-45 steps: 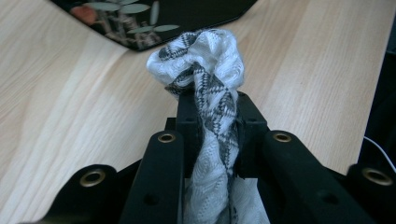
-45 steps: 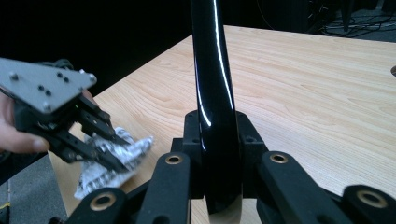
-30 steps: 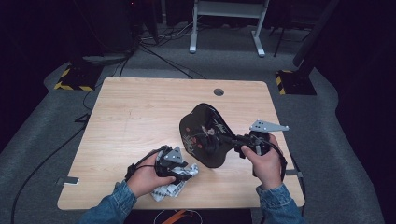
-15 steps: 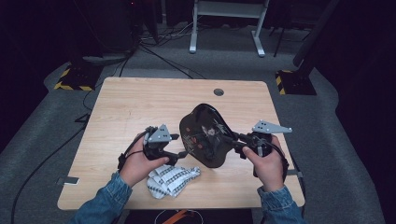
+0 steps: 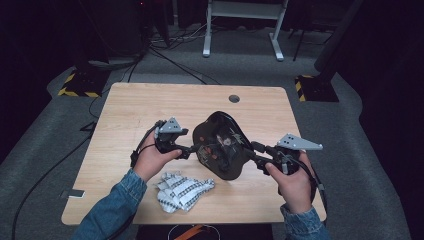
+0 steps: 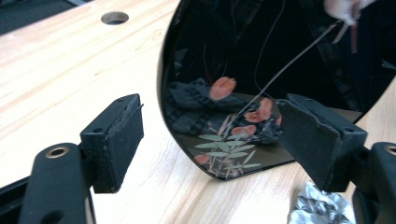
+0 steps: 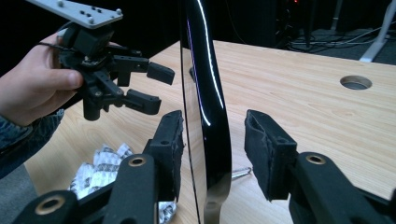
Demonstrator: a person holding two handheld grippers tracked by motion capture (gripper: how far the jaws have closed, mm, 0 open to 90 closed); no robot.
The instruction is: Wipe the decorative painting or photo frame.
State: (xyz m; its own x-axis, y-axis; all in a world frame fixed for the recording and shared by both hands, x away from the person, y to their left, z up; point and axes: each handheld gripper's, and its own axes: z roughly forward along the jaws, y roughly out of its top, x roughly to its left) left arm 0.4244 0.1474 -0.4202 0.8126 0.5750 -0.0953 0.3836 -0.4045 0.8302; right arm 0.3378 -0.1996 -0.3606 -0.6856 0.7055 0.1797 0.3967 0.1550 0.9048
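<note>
The black lacquered tray (image 5: 222, 146) is stood on edge on the table (image 5: 130, 107), its lower edge resting on the wood. The right gripper (image 5: 256, 150) is placed astride the tray's rim; in the right gripper view its jaws are apart, with a gap visible on one side. The left gripper (image 5: 189, 150) is held just beside the tray's opposite edge, jaws apart and empty. The patterned cloth (image 5: 181, 190) lies near the tray, unheld. Wiping is judged not yet in hand. The floral decoration (image 6: 224, 144) is shown in the left gripper view; the right gripper view presents the tray edge-on.
</note>
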